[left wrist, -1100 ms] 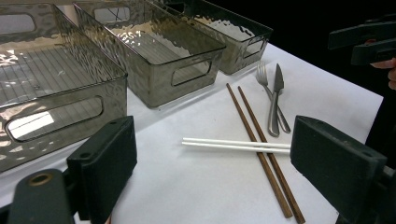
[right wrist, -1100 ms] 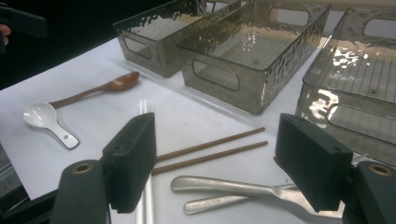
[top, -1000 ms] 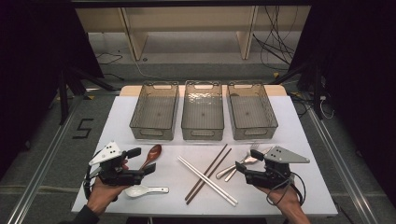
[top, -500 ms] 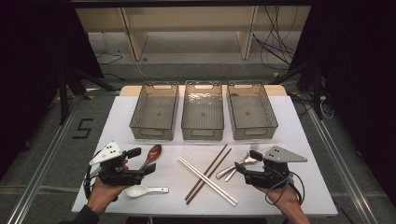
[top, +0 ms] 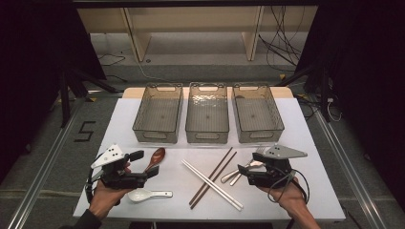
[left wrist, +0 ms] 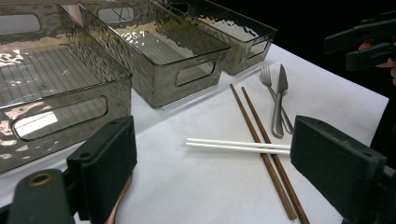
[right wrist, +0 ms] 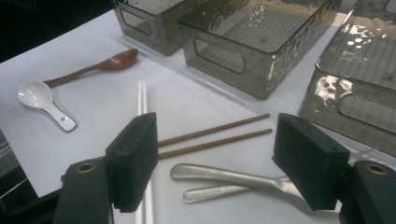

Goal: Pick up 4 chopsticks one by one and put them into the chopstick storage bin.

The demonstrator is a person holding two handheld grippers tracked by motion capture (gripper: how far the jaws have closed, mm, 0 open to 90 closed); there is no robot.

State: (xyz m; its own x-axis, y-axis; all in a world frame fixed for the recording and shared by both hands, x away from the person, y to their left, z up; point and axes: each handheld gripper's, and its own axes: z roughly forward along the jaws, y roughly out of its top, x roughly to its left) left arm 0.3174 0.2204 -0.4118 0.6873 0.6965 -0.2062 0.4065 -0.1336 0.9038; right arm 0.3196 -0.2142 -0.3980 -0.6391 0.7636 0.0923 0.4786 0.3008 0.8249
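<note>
On the white table lie a brown wooden spoon [top: 155, 157], a white ceramic spoon [top: 143, 194], a white pair of chopsticks [top: 210, 183] crossing a brown pair [top: 217, 168], and a metal fork and knife [top: 239, 171]. My left gripper [top: 144, 164] hovers open at the front left, beside the wooden spoon. Its own view looks over the white chopsticks [left wrist: 233, 145], the brown chopsticks [left wrist: 261, 140] and the knife [left wrist: 280, 102]. At the front right my right gripper [top: 246, 174] stands open just over the cutlery handles [right wrist: 224, 177]. Nothing lies between either gripper's jaws.
Three clear smoky plastic bins [top: 159, 114] [top: 206, 112] [top: 258, 113] stand side by side across the back of the table, all without contents. The table's front edge [top: 210, 218] is close below the hands. Dark floor with cables surrounds the table.
</note>
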